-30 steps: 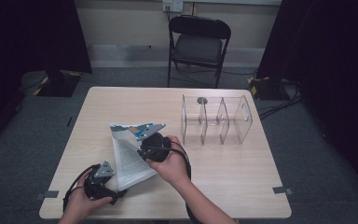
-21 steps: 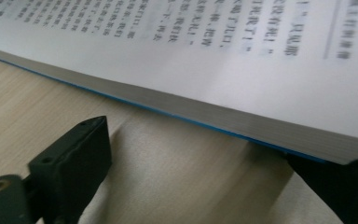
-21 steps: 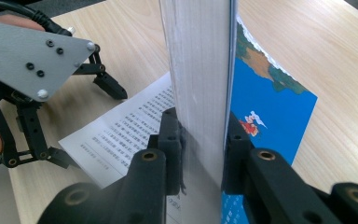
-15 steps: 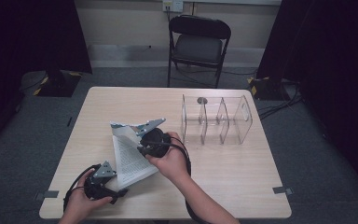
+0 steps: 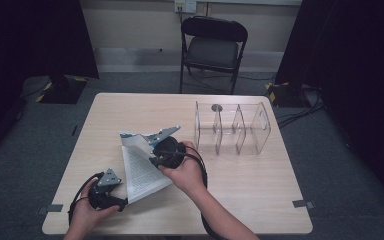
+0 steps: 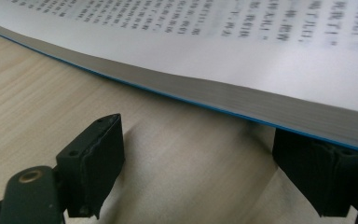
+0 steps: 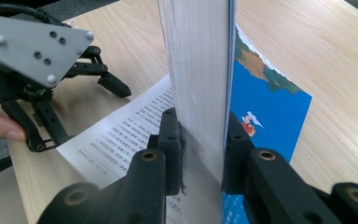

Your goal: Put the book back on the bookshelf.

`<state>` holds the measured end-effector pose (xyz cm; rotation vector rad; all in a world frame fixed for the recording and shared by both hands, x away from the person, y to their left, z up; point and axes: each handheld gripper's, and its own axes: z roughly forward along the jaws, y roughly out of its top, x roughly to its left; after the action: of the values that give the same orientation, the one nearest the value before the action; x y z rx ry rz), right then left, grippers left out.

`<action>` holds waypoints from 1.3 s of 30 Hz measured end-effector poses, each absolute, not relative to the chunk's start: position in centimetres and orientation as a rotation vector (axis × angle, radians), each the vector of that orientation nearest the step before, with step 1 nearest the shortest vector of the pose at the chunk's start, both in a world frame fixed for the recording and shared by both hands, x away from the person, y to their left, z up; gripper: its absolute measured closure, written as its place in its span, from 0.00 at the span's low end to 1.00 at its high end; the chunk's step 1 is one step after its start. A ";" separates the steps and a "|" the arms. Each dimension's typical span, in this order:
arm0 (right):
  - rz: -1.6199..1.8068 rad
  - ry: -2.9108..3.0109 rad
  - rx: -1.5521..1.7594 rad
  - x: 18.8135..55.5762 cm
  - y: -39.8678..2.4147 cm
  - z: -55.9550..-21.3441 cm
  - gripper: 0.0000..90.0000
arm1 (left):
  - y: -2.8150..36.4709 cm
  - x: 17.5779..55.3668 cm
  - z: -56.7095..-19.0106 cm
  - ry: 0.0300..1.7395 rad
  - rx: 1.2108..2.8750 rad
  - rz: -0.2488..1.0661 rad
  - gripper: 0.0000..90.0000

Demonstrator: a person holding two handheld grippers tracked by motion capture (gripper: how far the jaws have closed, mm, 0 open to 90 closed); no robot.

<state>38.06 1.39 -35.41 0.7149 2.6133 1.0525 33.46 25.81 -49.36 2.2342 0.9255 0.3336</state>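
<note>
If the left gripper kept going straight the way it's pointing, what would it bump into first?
Probably the open blue-covered paperback book. The left gripper points at its thick page edge, which hangs just ahead above the light wooden table. Its jaws, which have just been closing, stand apart with nothing between them. Depth is unclear.

Recording studio: black curtains, taped table, lone folding chair.

left gripper jaws: just been closing, narrower gap than 1 s ago; not gripping.
book near edge: between jaws, over one jaw tip.
</note>
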 end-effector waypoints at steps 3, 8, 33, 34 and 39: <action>1.036 2.623 0.699 37.8 1.4 -35.5 0.83 | 25.9 33.9 -49.3 0.940 2.195 0.328 0.19; 1.021 2.628 0.688 37.4 1.1 -36.1 0.83 | 26.0 34.2 -48.7 0.942 2.153 0.310 0.19; 0.985 2.635 0.586 36.5 0.8 -36.7 0.83 | 25.6 35.2 -46.6 0.876 2.137 0.335 0.17; 0.976 2.637 0.593 36.5 0.7 -36.7 0.83 | 25.7 35.2 -46.3 0.870 2.138 0.346 0.18; 0.978 2.639 0.581 36.3 0.6 -36.7 0.83 | 25.4 35.5 -45.4 0.851 2.159 0.365 0.17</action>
<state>36.33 0.64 -36.66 0.5810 2.6388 0.9781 35.49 25.41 -45.40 2.1590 0.8509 0.3652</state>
